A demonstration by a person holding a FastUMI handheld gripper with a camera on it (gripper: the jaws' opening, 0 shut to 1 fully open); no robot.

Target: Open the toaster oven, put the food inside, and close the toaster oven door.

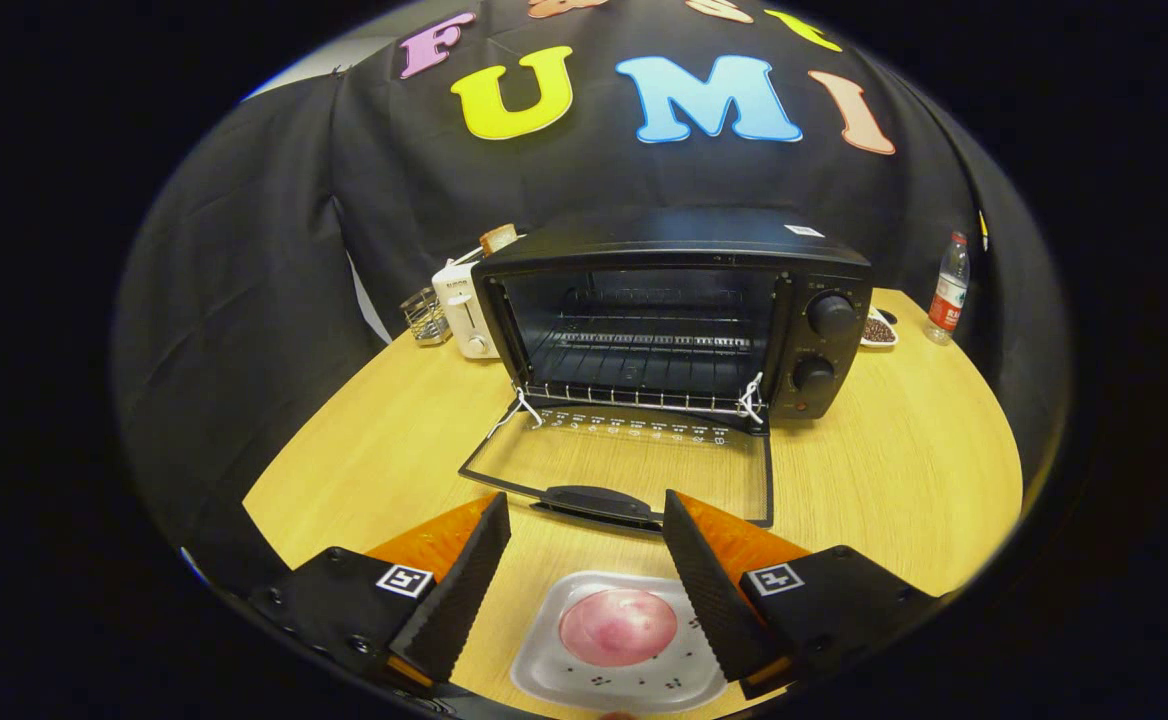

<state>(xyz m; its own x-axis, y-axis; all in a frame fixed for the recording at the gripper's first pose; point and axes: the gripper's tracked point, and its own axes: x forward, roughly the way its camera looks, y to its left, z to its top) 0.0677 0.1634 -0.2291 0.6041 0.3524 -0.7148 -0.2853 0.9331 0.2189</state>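
Observation:
A black toaster oven (674, 310) stands on the round wooden table (904, 480) with its glass door (624, 470) folded down flat toward me; the wire rack (644, 365) inside is bare. The door's handle (594, 500) lies just ahead of my fingertips. A pink round piece of food (617, 627) rests on a small white plate (554, 680) between my fingers, close under the camera. My gripper (584, 515) is open, its fingers spread wide on either side of the plate and touching nothing.
A white pop-up toaster (464, 310) and a small wire holder (426, 316) stand left of the oven. A dish of dark bits (879, 330) and a water bottle (948, 290) stand to its right. Black cloth walls the booth behind the table.

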